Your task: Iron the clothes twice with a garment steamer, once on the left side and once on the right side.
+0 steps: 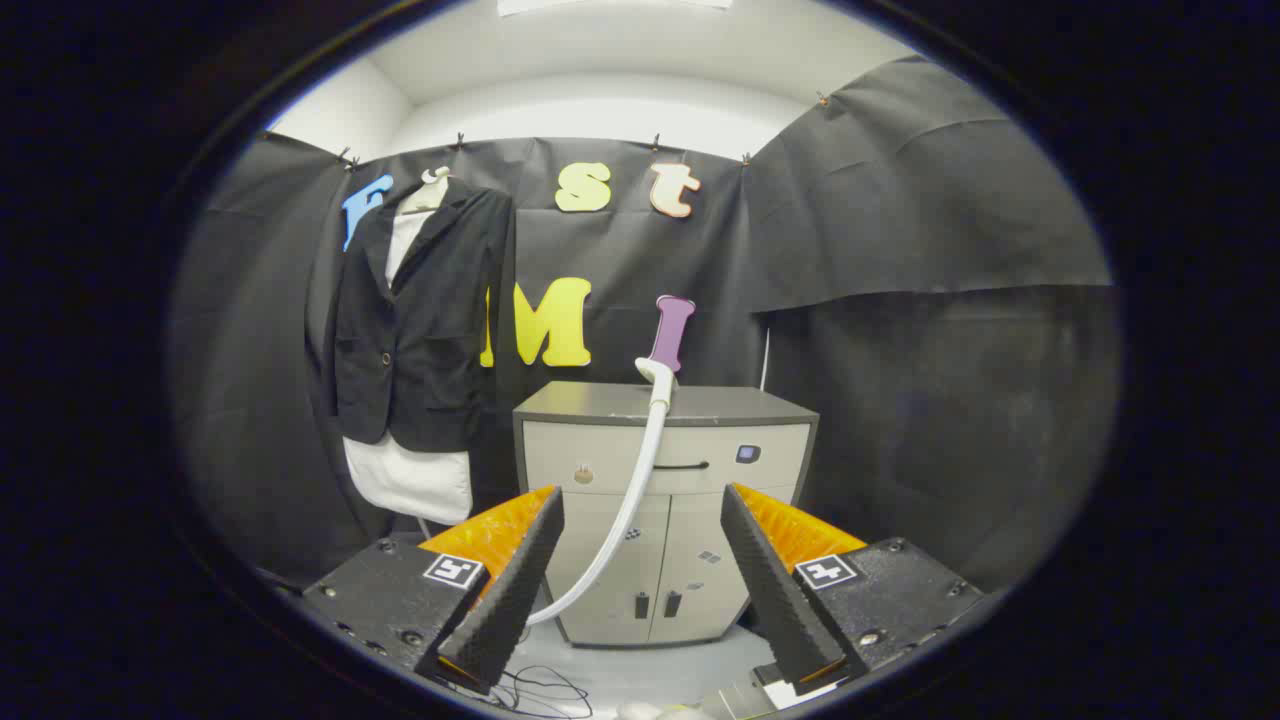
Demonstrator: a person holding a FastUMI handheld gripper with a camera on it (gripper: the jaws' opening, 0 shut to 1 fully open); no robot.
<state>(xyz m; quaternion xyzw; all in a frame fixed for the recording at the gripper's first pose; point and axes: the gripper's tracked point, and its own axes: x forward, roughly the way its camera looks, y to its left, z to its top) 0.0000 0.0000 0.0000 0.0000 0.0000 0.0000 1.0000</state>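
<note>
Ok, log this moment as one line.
tongs open, empty | steamer head on cabinet, beyond fingers | jacket hanging beside cabinet | ironing not started

This is looking like a staged recording booth rather than a lived-in home: black cloth (900, 200) is hanging clipped as walls under a plain white ceiling (620, 60). A dark jacket (420, 320) is hanging against the cloth, and a grey cabinet (665, 500) is standing at the back with a white steamer hose (635, 490) draping over its front.
</note>
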